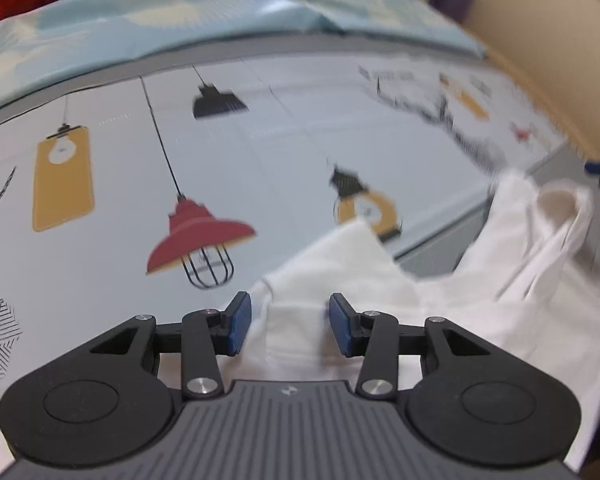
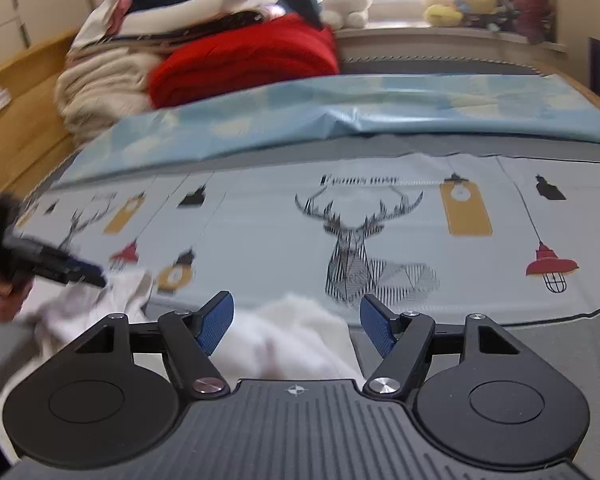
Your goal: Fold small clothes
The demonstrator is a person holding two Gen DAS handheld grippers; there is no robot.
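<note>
The fingers (image 1: 240, 322) of our left gripper (image 1: 290, 322) are standing about half open, and a fold of the white garment (image 1: 340, 264) is lying between the blue pads without being pressed by them. The fingers (image 2: 216, 322) of our right gripper (image 2: 296, 322) are standing wider apart, and a bunched part of the white garment (image 2: 296, 340) is sitting between them; we are not seeing the pads close on it, so nothing is being held there.

The garment is lying crumpled on the near edge of the bed, partly on the pale sheet (image 1: 120, 240) printed with hanging lamps and deer (image 2: 356, 240). In the right wrist view the left gripper (image 2: 96, 276) is showing at the left side, with a hand (image 2: 0, 292) behind it, and its tips are touching the cloth. Farther back a light blue cover (image 2: 340, 120) is lying across the bed. Behind it a red blanket (image 2: 244, 68) is lying beside a pile of cream bedding (image 2: 100, 88). Soft toys (image 2: 456, 4) are sitting on the window ledge. The pictures are blurred.
</note>
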